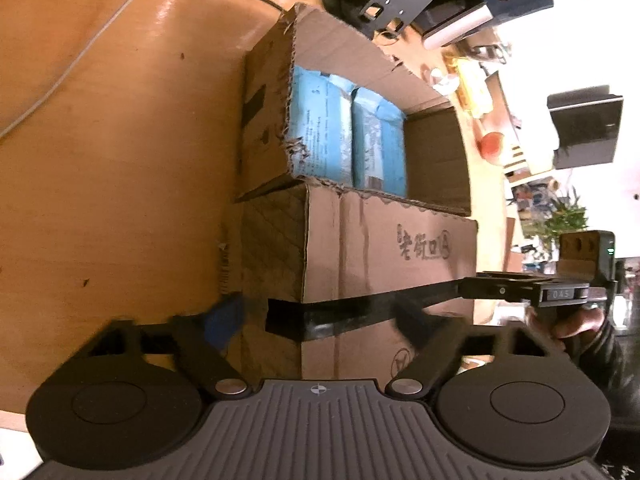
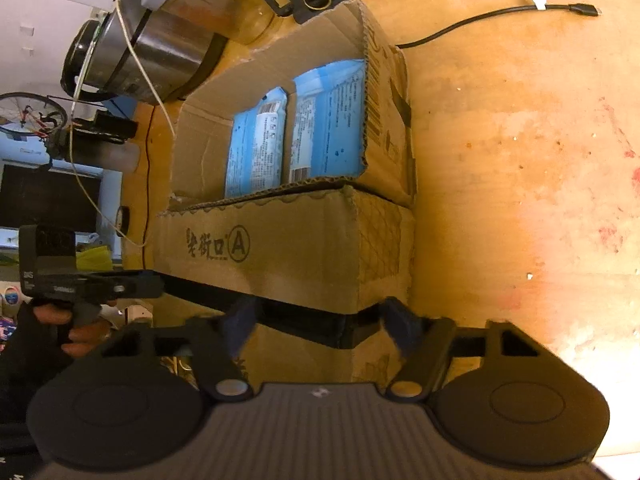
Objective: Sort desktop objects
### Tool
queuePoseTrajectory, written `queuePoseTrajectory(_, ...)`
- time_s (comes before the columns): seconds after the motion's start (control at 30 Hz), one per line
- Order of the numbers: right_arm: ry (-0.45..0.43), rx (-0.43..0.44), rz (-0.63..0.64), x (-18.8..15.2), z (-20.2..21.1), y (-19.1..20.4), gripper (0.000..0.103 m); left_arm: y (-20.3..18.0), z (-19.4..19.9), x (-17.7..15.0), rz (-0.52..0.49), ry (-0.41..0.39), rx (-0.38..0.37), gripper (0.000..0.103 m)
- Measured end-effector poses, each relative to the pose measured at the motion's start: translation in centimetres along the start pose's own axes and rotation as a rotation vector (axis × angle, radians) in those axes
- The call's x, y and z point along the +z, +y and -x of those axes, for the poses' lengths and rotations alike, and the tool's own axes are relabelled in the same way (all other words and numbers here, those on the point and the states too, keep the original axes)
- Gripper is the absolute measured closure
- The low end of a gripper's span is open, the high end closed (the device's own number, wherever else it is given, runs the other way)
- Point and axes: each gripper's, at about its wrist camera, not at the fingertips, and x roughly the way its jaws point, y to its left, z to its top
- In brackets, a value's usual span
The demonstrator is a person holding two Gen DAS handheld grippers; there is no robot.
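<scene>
Both views look at a brown corrugated cardboard box (image 1: 384,248) standing on the orange-brown wooden counter (image 1: 120,160), top open, flaps up. Inside it: two light-blue printed packets (image 1: 344,136) side by side, upright against the box wall; the same pair shows in the right view (image 2: 296,128).

Left gripper (image 1: 320,320): jaws spread wide, blue-padded fingertips (image 1: 224,320) either side of the box's near corner, nothing held. A long black flat tool (image 1: 360,308) crosses in front of the box between the jaws; contact with the pads can't be confirmed.

Right gripper (image 2: 320,324): jaws also wide apart, not closed on anything, same black tool crossing the gap.

Behind the box in the right view: stainless steel kettle (image 2: 152,52), black cable (image 2: 480,20) on the counter.
</scene>
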Motion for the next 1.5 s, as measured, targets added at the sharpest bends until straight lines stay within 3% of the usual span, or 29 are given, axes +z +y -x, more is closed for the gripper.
queuePoseTrajectory(0.13, 0.002, -0.005, -0.002, 0.0, 0.0, 0.0, 0.042, -0.5, -0.2, 0.1, -0.016, 0.002, 0.034, 0.034)
queuePoseTrajectory(0.57, 0.006, 0.0, -0.039, -0.5, 0.5, 0.3, 0.044, -1.1, 0.6, -0.5, -0.007, -0.012, 0.047, 0.035)
queuePoseTrajectory(1.13, 0.008, -0.018, -0.032, -1.3, 4.9, 3.9, 0.044, -5.3, 4.6, -2.4, -0.007, -0.028, 0.085, 0.035)
queuePoseTrajectory(1.5, -0.002, -0.033, -0.062, -0.8, 6.3, 4.9, 0.044, -7.0, 5.4, -1.3, -0.017, -0.013, 0.112, 0.035)
